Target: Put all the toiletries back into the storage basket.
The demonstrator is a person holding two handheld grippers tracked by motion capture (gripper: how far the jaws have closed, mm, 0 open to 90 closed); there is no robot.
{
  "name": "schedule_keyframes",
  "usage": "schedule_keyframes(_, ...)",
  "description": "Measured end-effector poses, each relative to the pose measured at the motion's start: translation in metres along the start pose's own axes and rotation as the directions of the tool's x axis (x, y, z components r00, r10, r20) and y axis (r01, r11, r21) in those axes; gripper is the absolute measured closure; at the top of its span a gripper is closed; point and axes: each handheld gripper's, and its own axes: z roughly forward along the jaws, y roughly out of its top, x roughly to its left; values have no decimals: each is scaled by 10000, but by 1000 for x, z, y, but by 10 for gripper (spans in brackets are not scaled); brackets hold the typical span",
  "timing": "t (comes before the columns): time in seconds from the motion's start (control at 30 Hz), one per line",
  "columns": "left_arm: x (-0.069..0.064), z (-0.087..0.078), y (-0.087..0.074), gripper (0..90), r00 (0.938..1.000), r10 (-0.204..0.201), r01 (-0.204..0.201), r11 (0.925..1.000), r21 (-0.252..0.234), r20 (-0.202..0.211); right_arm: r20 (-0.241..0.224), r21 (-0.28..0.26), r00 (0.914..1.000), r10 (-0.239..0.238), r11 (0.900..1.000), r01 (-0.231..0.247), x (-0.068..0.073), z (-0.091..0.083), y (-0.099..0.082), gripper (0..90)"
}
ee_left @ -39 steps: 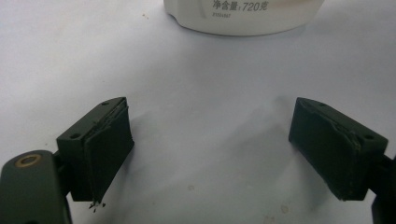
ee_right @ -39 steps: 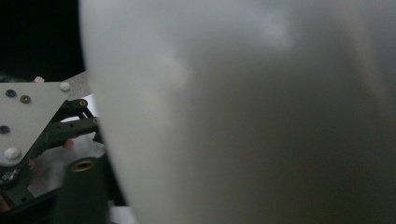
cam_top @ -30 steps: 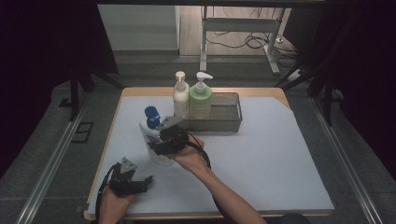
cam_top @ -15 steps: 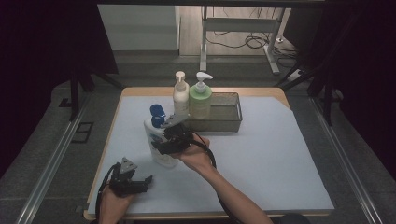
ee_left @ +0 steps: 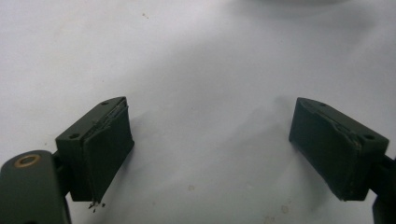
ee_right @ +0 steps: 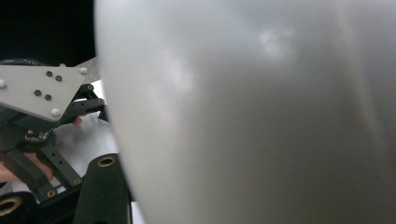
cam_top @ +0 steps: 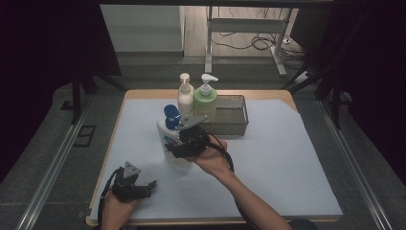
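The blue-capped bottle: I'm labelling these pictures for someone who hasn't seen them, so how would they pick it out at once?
Start at the grey wire basket at the far middle of the table. At its left end stand two pump bottles, a cream one and a green one. The blue-capped bottle is just nearer and left of them, gripped by the right tool: white, with a plain blue cap and no pump.

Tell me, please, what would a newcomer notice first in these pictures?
First, the tall white plastic bottle with a blue cap, gripped by the right gripper near the middle of the pale blue table mat. Behind it, a dark mesh basket holds a cream pump bottle and a green pump bottle. The left gripper rests open at the front left corner.
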Motion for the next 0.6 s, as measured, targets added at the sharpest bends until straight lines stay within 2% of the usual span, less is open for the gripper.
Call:
schedule_keyframes(0.43, 1, 0, 0, 118, 9999, -51, 52, 10000, -40, 117, 338, 89, 9993, 159, 9998, -162, -17, -28, -8, 402)
schedule_keyframes(0.6, 0, 0, 0, 118, 9999, 4, -4, 10000, -8, 101, 501, 37, 9981, 356, 9994, -358, -24, -38, -12, 402)
